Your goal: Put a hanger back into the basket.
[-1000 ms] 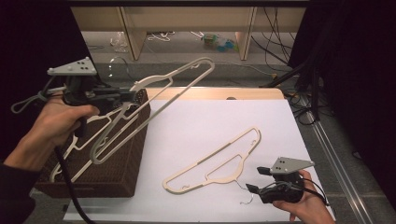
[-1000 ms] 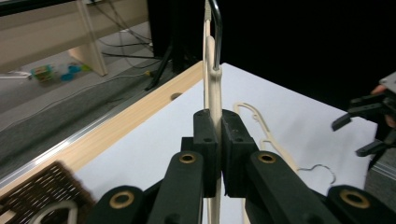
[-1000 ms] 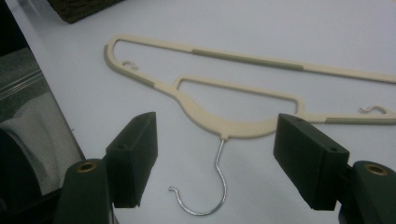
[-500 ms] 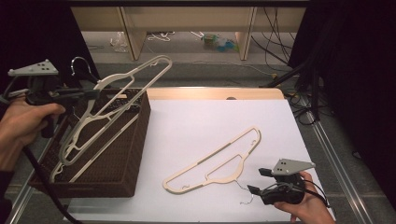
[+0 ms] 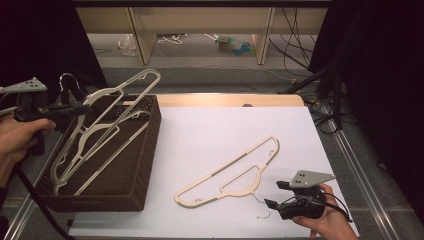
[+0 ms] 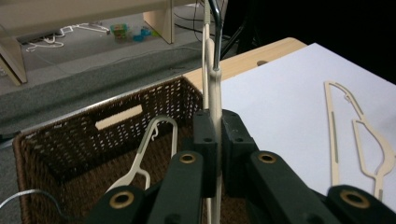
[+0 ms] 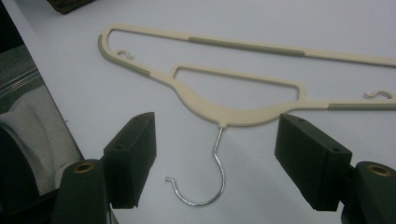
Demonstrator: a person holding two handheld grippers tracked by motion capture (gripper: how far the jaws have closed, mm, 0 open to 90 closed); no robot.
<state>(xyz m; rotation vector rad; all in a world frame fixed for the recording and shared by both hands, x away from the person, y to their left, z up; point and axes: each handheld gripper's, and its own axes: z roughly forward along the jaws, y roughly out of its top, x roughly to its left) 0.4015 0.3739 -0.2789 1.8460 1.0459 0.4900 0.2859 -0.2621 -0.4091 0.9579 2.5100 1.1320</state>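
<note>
My left gripper [image 6: 215, 140] has its jaws clamped tight on the neck of a cream hanger [image 5: 107, 125], which tilts over the wicker basket [image 5: 145, 165] at the table's left edge, its lower end down inside. Another hanger [image 6: 149, 149] lies in the basket. My right gripper [image 7: 215, 163] sits with its jaws spread wide and nothing between the pads; the wire hook [image 7: 205, 177] of a second cream hanger [image 5: 230, 172], flat on the white sheet [image 5: 210, 130], lies just ahead of them.
</note>
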